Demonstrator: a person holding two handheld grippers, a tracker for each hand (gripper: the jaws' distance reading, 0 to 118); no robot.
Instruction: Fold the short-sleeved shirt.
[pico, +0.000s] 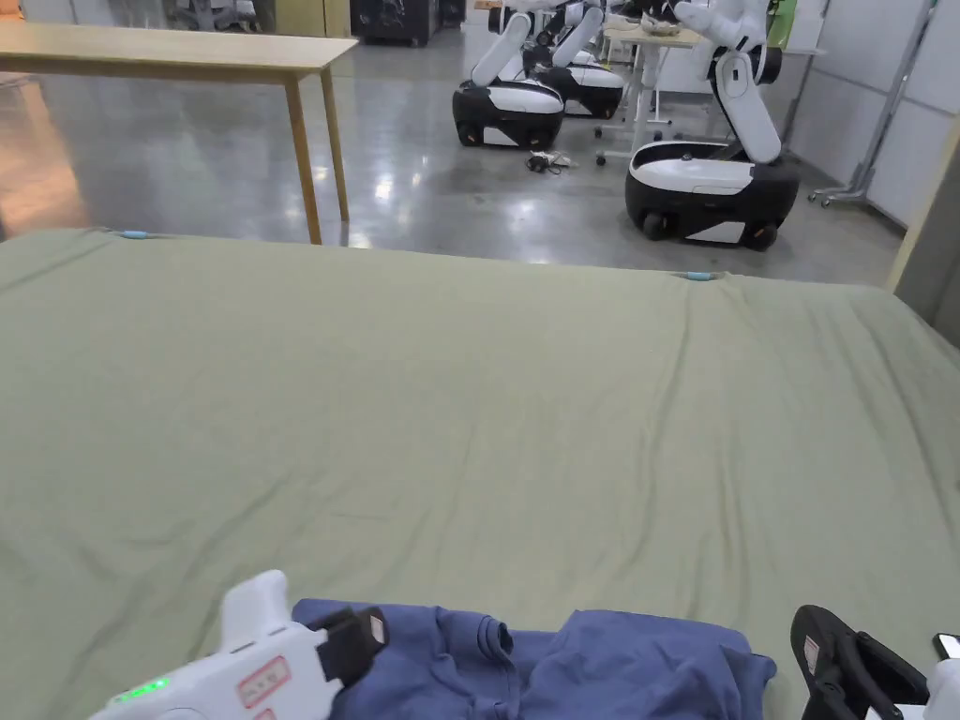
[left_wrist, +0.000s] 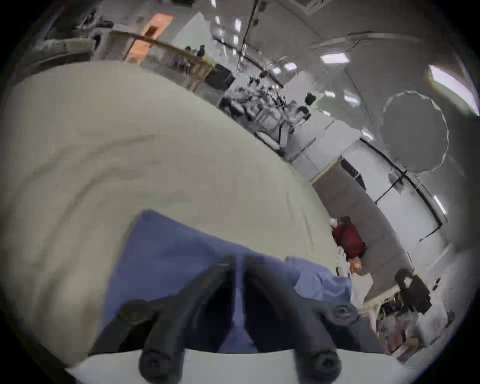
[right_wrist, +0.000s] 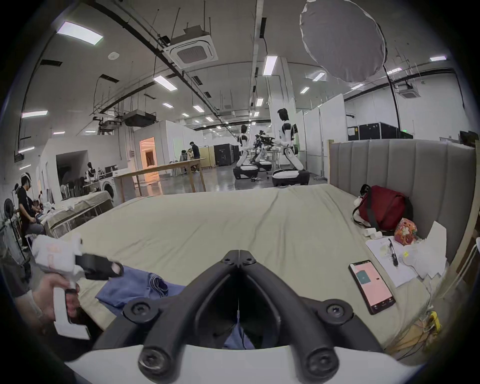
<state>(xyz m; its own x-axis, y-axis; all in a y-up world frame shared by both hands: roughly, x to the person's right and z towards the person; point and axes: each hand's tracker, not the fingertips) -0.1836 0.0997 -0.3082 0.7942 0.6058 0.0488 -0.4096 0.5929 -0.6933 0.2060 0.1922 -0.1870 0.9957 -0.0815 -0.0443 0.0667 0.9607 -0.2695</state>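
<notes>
Blue shirt (pico: 562, 666) crumpled at near edge of bed (pico: 469, 422). L gripper (left_wrist: 240, 259) over shirt, jaws narrow gap, nothing pinched. R gripper (right_wrist: 238, 253) jaws closed, tips touching, empty, beside shirt.

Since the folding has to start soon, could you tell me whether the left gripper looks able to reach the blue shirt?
Probably yes: the left gripper hangs right over the blue shirt, nothing between them.
</notes>
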